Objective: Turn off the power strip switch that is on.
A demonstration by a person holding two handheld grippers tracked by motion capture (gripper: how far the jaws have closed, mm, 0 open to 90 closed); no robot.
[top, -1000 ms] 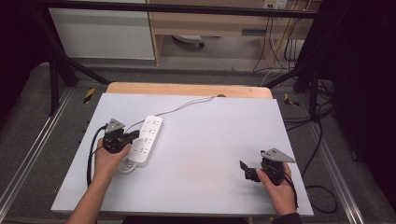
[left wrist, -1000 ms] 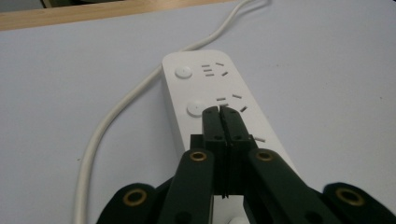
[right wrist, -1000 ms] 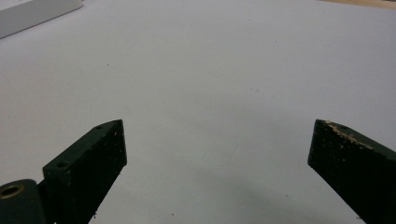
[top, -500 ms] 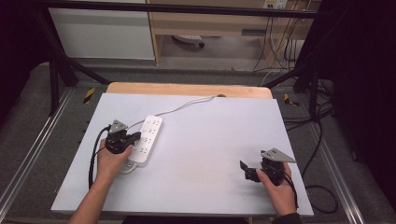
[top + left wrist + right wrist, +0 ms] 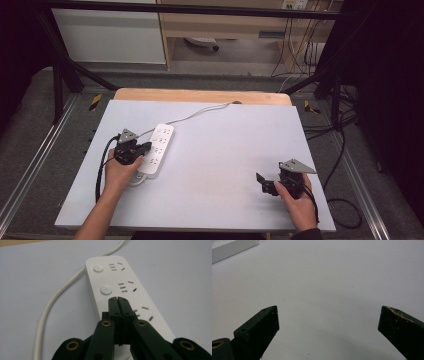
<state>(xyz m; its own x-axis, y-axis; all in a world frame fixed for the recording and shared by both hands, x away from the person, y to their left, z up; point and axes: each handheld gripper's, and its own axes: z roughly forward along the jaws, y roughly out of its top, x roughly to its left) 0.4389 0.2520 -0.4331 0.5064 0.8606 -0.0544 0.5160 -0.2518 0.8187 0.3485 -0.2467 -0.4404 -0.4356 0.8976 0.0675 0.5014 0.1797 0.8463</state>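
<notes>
High view: we are seeing the white power strip (image 5: 156, 149) lying on the left half of the counter (image 5: 220, 150), long axis running away from the person, its white cord (image 5: 200, 113) trailing off toward the far edge. The left gripper (image 5: 142, 148) is sitting right over the strip's near half, with the left hand (image 5: 120, 170) behind it. In the left gripper view, the jaws are clenched tight together, nothing between them, tips hovering over the strip (image 5: 125, 290) just short of the second round button (image 5: 106, 289); we cannot tell if they are touching it. The right gripper (image 5: 262, 182) is resting well apart, near the counter's right front corner. In the right gripper view, its jaws are standing wide and released over bare counter (image 5: 324, 277).
</notes>
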